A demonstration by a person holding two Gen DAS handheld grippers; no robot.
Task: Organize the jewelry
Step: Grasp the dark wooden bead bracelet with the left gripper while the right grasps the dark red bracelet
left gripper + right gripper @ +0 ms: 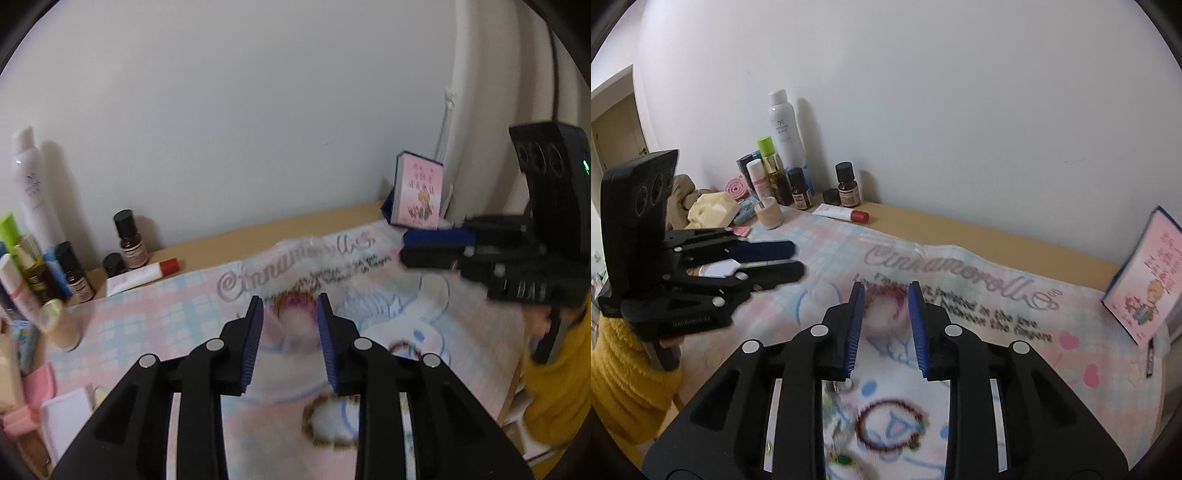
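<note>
1. My left tool (290,314) hangs with its blue pads spread, gripping nothing, above the pastel cartoon-print cloth (177,314) on the wooden table (960,229).
2. My right tool (886,314) is likewise parted and empty over that cloth.
3. A dark red beaded bracelet (890,424) lies on the cloth below the right tool, with blurred small jewelry pieces (838,435) just beside it.

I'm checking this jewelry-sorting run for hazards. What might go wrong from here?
1. The dark red bead bracelet lies flat on the patterned cloth; the open right gripper may pinch cloth along with it.
2. The left gripper, also open, points toward the small bottles by the wall; a wide sweep might topple them.
</note>
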